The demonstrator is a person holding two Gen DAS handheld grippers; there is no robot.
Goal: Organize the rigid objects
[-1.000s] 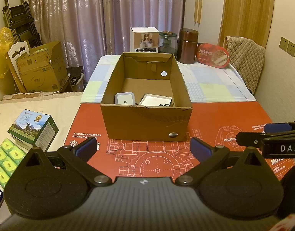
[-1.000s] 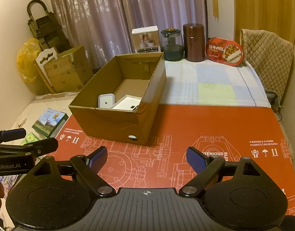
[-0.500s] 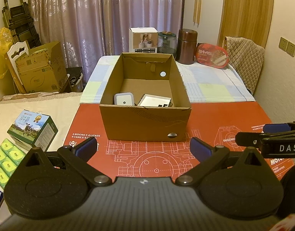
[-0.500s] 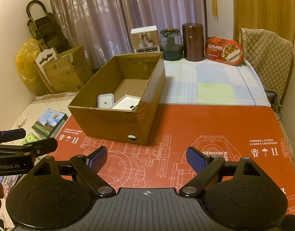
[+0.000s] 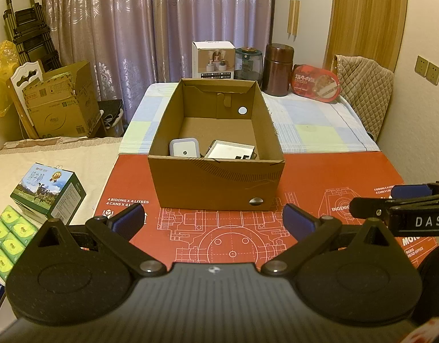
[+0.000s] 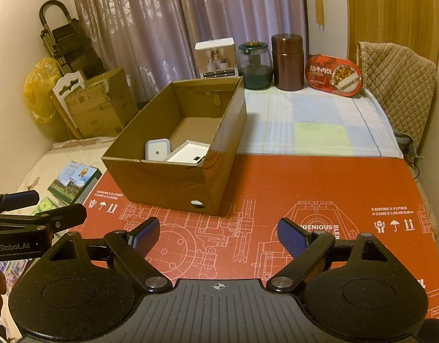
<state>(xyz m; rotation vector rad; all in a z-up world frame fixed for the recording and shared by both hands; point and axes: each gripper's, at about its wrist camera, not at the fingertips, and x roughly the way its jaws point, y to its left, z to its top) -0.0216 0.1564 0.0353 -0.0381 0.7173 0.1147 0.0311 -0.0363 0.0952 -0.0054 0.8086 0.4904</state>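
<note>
An open cardboard box stands on the red printed mat, also in the right wrist view. Inside lie a small white square device and a flat white box, both seen again in the right wrist view: device, flat box. My left gripper is open and empty, hovering over the mat in front of the box. My right gripper is open and empty, to the box's front right.
At the table's far end stand a white product box, a green jar, a brown canister and a red oval meal tray. A milk carton box and green packs lie left. A padded chair is at right.
Both grippers stay open and nearly still; the left view has drifted back slightly from the box.
</note>
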